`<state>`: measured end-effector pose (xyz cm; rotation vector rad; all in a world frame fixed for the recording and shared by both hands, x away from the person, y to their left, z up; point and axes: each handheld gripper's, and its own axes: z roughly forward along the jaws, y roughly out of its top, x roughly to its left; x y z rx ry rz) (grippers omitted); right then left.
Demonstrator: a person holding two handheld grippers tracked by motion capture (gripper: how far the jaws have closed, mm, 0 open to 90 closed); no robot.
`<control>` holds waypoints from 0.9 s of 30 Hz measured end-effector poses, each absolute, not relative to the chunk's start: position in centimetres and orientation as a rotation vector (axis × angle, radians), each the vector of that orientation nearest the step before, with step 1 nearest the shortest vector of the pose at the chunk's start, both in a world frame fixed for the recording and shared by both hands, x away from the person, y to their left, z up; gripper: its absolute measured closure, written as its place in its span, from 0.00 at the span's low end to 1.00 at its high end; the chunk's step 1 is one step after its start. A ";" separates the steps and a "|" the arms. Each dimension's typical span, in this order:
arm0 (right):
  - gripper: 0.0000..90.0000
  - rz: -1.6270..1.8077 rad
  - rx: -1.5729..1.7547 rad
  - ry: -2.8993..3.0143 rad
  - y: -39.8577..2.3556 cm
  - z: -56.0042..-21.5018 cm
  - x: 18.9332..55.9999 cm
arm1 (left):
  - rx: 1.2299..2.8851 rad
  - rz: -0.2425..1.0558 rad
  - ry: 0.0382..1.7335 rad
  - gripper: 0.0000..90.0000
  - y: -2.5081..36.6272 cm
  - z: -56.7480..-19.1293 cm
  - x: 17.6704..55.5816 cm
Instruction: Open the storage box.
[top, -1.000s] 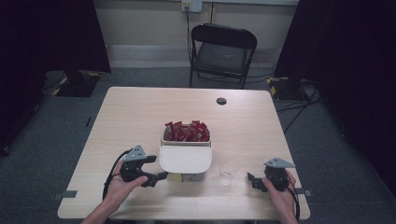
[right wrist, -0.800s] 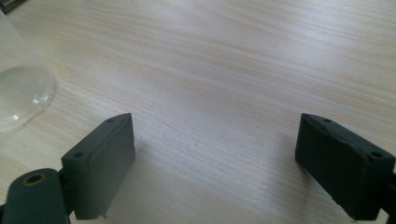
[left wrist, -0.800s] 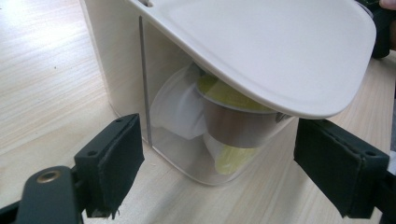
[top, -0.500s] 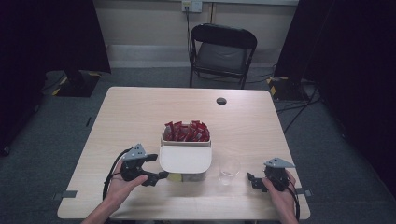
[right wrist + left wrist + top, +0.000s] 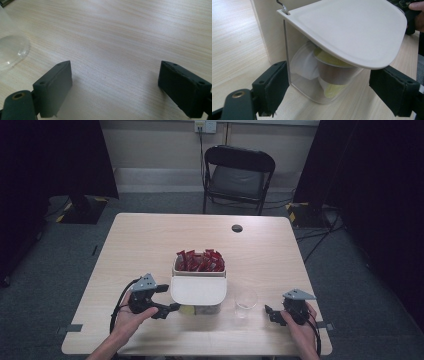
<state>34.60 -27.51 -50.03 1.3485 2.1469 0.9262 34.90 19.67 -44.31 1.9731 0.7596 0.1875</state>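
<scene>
Clear plastic dispenser front (image 5: 322, 82) lies straight ahead between the wide-open, empty left gripper (image 5: 167, 299) jaws (nearer hand); right gripper (image 5: 271, 313) gapes empty beside the cup (image 5: 245, 302).

High view overhead facing forward, gripper views close, tabletop (image 5: 150, 245) shared

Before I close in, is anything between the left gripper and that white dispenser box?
Nothing visible: the left gripper, jaws open, faces the dispenser box directly, with bare table between them.
</scene>
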 end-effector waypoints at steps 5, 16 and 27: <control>0.13 0.925 1.346 2.147 -27.5 -50.0 34.6 | 1.969 0.190 0.756 0.17 19.8 -44.2 34.9; 0.13 0.926 1.348 2.146 -27.5 -50.0 34.6 | 1.947 0.193 0.756 0.18 20.1 -43.7 35.0; 0.13 0.926 1.348 2.146 -27.5 -50.0 34.6 | 1.938 0.190 0.760 0.18 20.2 -42.8 35.5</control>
